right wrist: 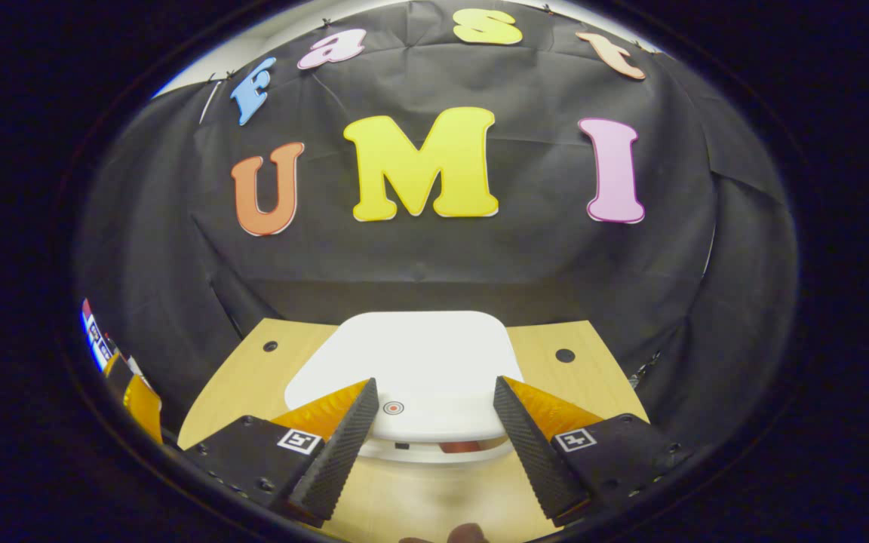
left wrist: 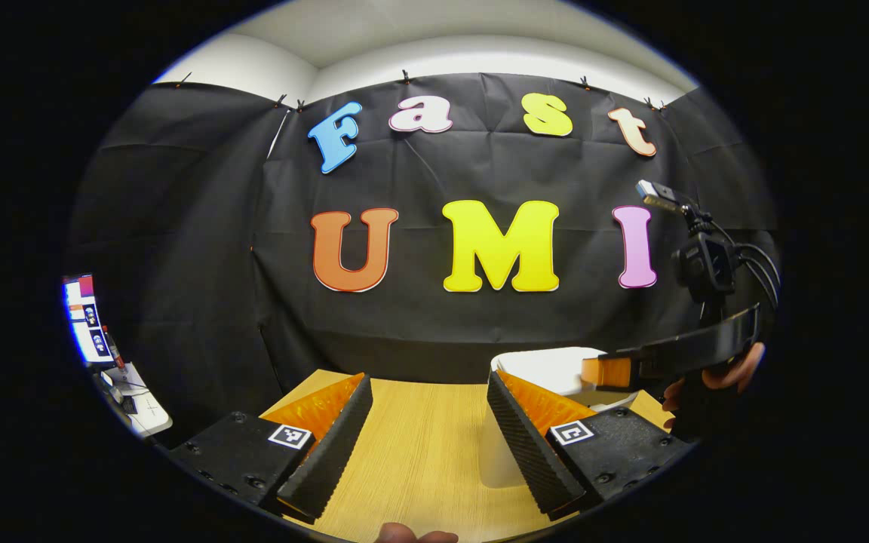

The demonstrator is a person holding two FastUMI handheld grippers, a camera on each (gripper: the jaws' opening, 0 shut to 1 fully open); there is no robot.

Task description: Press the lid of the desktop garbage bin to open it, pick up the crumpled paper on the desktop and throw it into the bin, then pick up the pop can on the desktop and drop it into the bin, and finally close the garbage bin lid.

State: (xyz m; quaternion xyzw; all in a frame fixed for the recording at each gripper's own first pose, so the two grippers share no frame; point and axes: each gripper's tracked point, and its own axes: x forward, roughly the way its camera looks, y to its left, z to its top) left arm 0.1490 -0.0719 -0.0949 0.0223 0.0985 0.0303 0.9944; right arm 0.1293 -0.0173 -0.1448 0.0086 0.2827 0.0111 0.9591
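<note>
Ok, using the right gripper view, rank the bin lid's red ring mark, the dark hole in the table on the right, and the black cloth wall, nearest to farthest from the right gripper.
1. Red ring mark on the white bin lid, just ahead between the open right gripper fingers.
2. Dark hole in the wooden table, farther back on the right.
3. Black cloth wall, behind the table's far edge.

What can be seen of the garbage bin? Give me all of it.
The garbage bin is white and looks like smooth plastic, with a rounded-square lid lying flat and shut. A small red ring mark sits near the lid's front edge. It stands on the wooden desktop, just ahead of the right gripper, whose open jaws are not touching it.
</note>
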